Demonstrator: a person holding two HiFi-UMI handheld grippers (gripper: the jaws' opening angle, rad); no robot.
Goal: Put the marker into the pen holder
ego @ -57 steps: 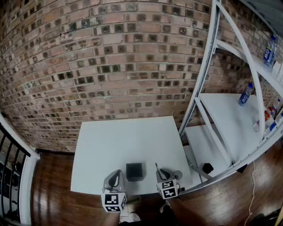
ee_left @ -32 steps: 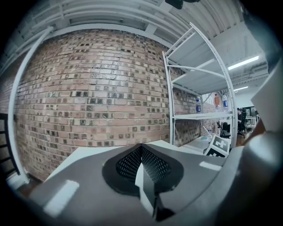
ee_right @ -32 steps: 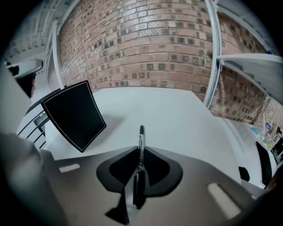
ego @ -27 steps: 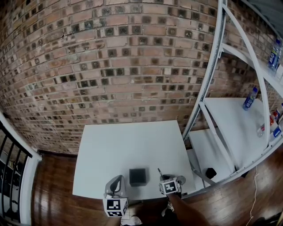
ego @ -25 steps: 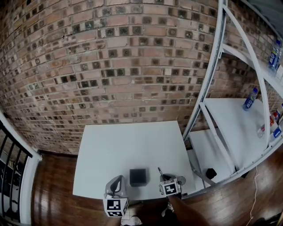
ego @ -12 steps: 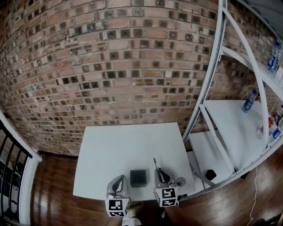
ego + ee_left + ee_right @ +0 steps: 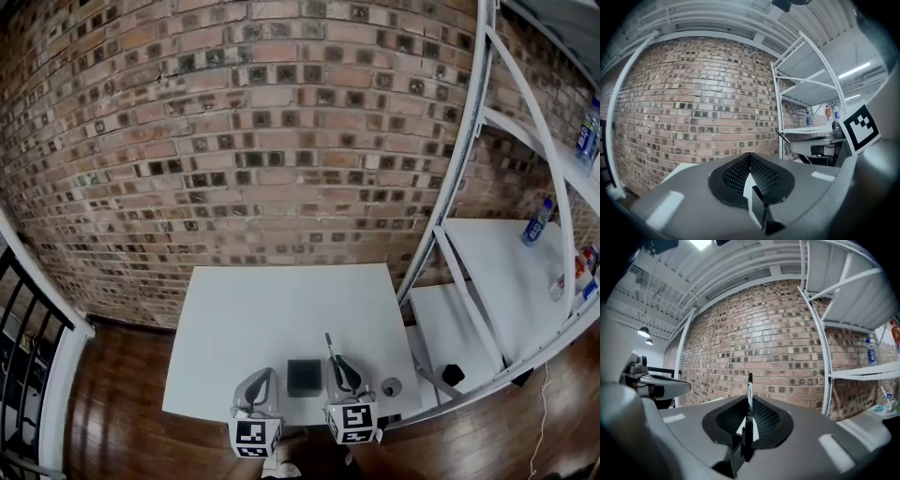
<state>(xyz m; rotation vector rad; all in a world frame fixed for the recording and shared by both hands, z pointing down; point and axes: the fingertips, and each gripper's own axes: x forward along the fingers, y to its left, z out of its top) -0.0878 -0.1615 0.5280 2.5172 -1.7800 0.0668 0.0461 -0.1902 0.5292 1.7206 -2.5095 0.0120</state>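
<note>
Carrying stage: right gripper (image 7: 341, 369) pinches black marker (image 7: 749, 401) upright, just right of pen holder (image 7: 304, 377) at lower centre; left gripper (image 7: 262, 380) closed on nothing; next probably needs centring over the holder's mouth.

White bench (image 7: 281, 309) with its far edge against a brick wall (image 7: 262, 141), a small round grey thing (image 7: 392, 385) near its front right corner, a white shelving rack (image 7: 466, 197) carrying a bottle (image 7: 537, 221) off its right edge, wooden floor (image 7: 122, 412) off its left.

No legible text. Print on marker (image 7: 748, 404) barrel, bottle (image 7: 537, 222) labels too small to read.
</note>
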